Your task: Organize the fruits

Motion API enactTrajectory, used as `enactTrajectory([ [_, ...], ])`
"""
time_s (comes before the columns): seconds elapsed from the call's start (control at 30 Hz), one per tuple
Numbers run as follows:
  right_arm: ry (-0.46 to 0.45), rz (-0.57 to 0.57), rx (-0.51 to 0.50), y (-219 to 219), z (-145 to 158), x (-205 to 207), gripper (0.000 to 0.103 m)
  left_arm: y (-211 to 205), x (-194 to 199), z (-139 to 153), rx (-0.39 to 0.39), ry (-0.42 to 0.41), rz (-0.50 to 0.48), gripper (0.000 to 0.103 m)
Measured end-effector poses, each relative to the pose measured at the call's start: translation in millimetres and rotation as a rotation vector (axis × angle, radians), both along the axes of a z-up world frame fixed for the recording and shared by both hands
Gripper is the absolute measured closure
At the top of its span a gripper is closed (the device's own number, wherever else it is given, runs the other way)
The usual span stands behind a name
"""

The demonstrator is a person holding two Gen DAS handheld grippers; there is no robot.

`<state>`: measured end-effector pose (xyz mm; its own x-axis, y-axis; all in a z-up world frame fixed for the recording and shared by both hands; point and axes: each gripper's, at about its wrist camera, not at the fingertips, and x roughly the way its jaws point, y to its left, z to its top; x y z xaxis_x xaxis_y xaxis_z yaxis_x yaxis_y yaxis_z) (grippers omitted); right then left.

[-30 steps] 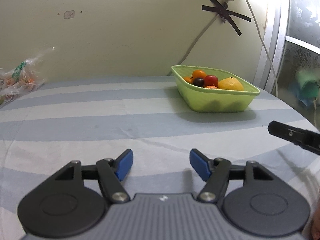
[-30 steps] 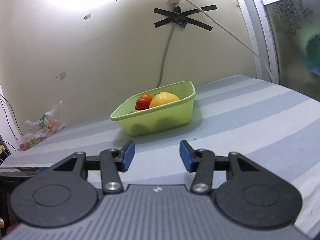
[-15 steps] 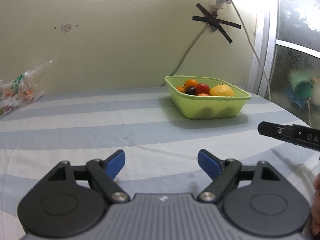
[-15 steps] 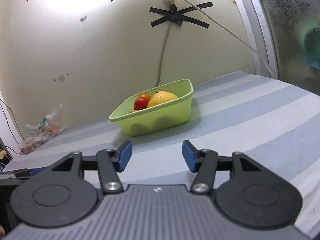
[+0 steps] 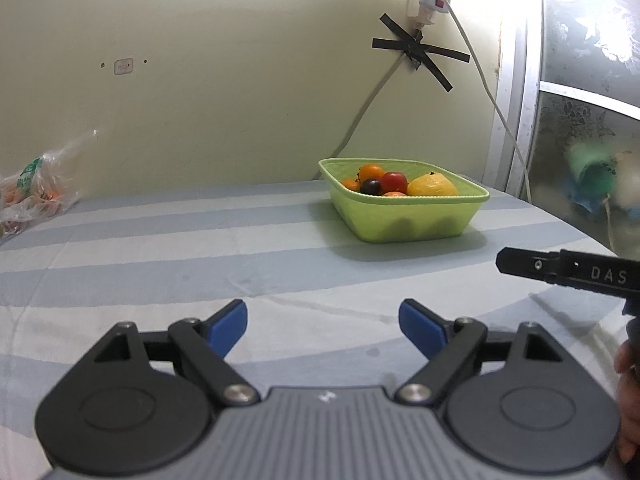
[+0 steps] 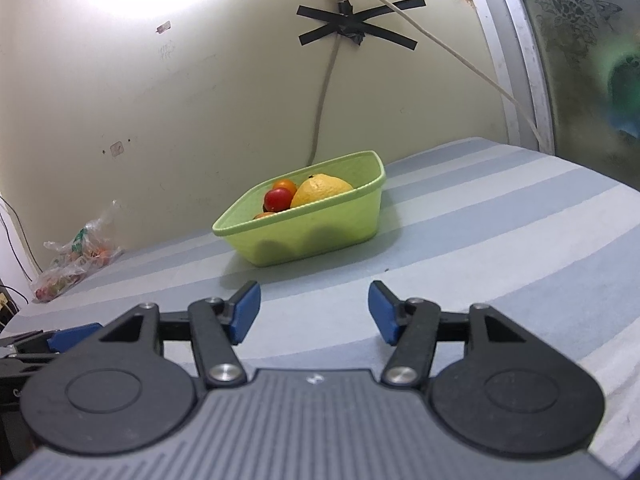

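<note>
The left gripper (image 5: 323,326) hangs low over the striped tablecloth (image 5: 160,264) with its blue-padded fingers (image 5: 228,326) spread wide and nothing between them. The right gripper (image 6: 314,312) is likewise parted and empty, its pads (image 6: 382,312) well short of the green basket (image 6: 320,228), which sits near the wall toward the far side of the table. In the basket lie a yellow lemon (image 5: 432,186), a red tomato (image 5: 394,182), a dark plum (image 5: 371,187) and an orange fruit (image 5: 371,171), all piled together against one another (a further orange piece shows only partly behind the rim). From the left wrist view a black bar of the other gripper reaches in at the right edge, apart from the basket. A clear plastic bag (image 5: 34,196) with reddish contents rests at the far left by the wall. A grey cable (image 6: 324,100) runs down the wall behind the basket, held by crossed black tape (image 6: 352,28).
</note>
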<state>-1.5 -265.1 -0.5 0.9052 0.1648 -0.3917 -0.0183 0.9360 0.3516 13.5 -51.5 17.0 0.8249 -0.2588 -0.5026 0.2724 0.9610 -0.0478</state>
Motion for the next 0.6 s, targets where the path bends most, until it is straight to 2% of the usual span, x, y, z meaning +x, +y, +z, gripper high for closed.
enactTrajectory([
  [0.37, -0.006, 0.005, 0.026, -3.6, 0.0, 1.1, 0.039, -3.2, -4.1, 1.1, 0.01, -0.022, -0.009, 0.012],
  [0.6, -0.015, 0.015, 0.042, -5.7, 0.2, 0.1, 0.039, -0.9, 0.4, 0.1, -0.001, 0.002, 0.0, 0.012],
])
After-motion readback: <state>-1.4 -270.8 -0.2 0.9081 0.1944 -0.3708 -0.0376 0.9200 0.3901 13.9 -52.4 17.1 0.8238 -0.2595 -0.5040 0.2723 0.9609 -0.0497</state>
